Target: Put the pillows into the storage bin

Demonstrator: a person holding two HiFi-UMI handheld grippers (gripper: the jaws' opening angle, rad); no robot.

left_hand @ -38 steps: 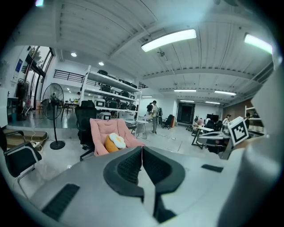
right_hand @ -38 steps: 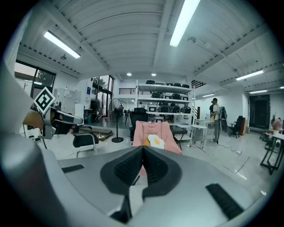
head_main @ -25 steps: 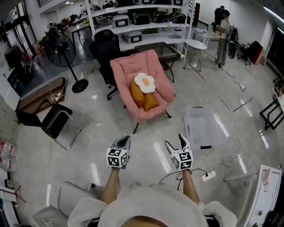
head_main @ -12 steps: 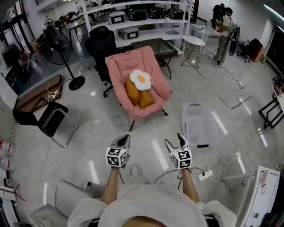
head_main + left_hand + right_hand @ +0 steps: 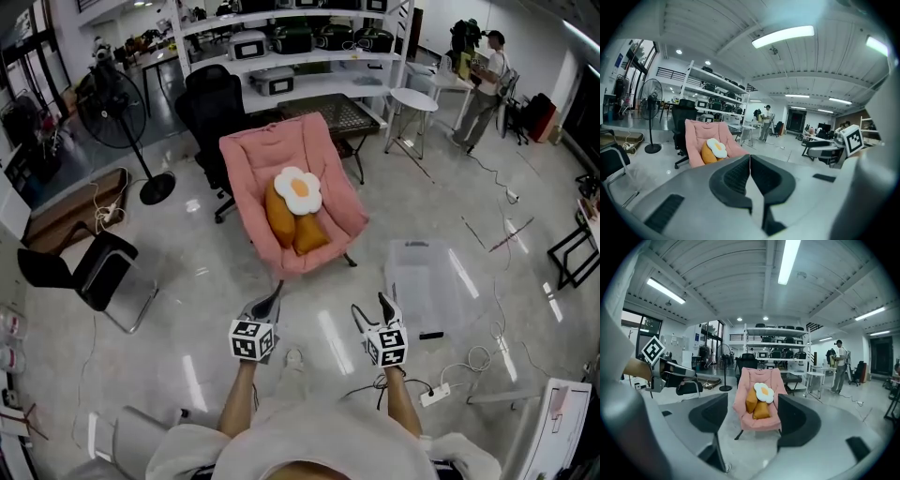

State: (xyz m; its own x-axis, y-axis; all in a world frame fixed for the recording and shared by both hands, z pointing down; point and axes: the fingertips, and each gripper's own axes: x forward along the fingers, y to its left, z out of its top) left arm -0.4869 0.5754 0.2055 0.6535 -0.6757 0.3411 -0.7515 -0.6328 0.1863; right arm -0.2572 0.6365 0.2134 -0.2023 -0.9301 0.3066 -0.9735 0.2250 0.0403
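Pink chair (image 5: 281,155) mid-floor holds the pillows: a white egg-shaped pillow (image 5: 298,190) leans on top of 2 orange pillows (image 5: 309,234), all on the seat. To its right, well apart from it, the clear storage bin (image 5: 427,244) sits on the floor w/ the pale floor showing through its walls. Plenty of open shiny floor btwn the person and the chair. A black chair (image 5: 89,272) stands off to the left, and a power strip (image 5: 436,395) w/ its cable lies near the bin's near end. Left gripper (image 5: 272,296) is held out front, jaws closed tip to tip, gripping nothing. Right gripper (image 5: 372,309) is beside it, jaws approx. half apart after just closing a little, only air btwn them, touching nothing.
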